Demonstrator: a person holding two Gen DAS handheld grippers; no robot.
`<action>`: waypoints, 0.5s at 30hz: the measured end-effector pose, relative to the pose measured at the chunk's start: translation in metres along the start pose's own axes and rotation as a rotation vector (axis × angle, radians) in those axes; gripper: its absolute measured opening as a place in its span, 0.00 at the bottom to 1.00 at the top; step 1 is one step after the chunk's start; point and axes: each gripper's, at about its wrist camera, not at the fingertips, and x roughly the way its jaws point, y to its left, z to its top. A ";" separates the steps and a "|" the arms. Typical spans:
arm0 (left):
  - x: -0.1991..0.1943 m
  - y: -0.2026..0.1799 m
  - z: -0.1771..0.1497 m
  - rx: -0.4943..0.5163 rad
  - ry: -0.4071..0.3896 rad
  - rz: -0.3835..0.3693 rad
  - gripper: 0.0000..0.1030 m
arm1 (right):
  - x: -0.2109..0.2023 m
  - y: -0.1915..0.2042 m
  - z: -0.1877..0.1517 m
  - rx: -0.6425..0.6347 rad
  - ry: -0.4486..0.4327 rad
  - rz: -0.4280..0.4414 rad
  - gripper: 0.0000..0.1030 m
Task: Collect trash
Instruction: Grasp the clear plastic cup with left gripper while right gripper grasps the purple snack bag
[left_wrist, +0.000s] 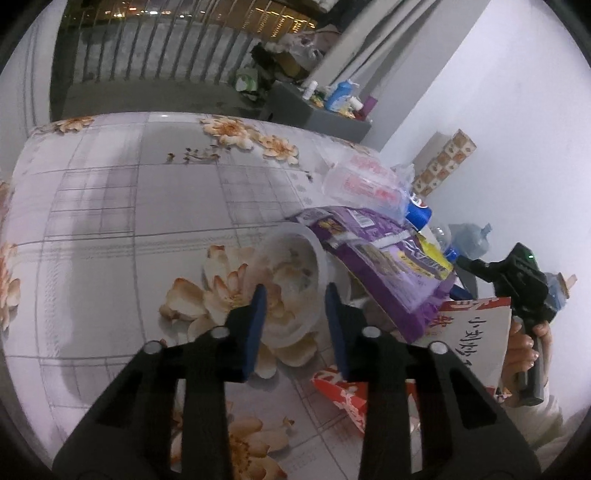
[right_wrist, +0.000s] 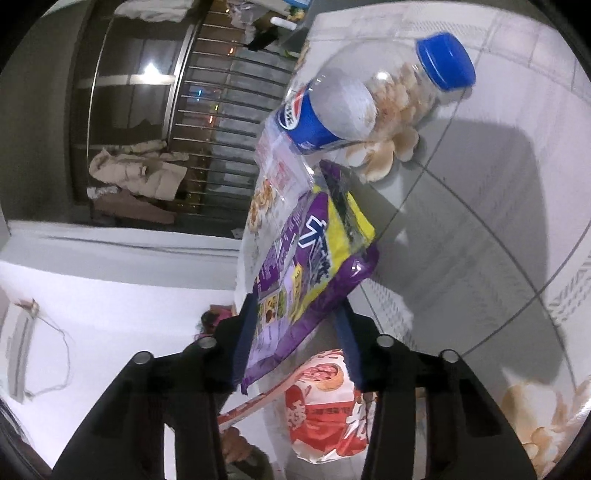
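A purple snack bag (left_wrist: 384, 258) lies tilted on the floral tablecloth (left_wrist: 129, 206), over a clear plastic lid (left_wrist: 291, 280). My left gripper (left_wrist: 295, 295) is open, its fingers on either side of the lid's near rim. In the right wrist view my right gripper (right_wrist: 295, 314) has its fingers on either side of the purple bag's (right_wrist: 310, 269) lower end; I cannot tell if they grip it. A clear Pepsi bottle (right_wrist: 354, 96) with a blue cap lies beyond. A red and white paper bag (right_wrist: 328, 410) lies under the gripper and also shows in the left view (left_wrist: 469, 339).
A clear printed plastic wrapper (left_wrist: 365, 181) lies at the far right of the table. A grey stand with bottles (left_wrist: 332, 110) is behind the table. A white wall (left_wrist: 517, 129) runs on the right, and a patterned box (left_wrist: 447, 162) leans on it.
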 end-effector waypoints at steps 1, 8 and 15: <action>0.000 -0.001 0.001 0.012 -0.001 -0.007 0.23 | 0.002 -0.002 0.000 0.011 0.003 0.008 0.36; 0.001 -0.011 0.003 0.071 -0.004 -0.007 0.04 | 0.003 -0.016 -0.002 0.083 0.011 0.066 0.09; -0.011 -0.014 0.006 0.072 -0.031 0.005 0.02 | 0.000 -0.024 -0.007 0.162 0.030 0.171 0.04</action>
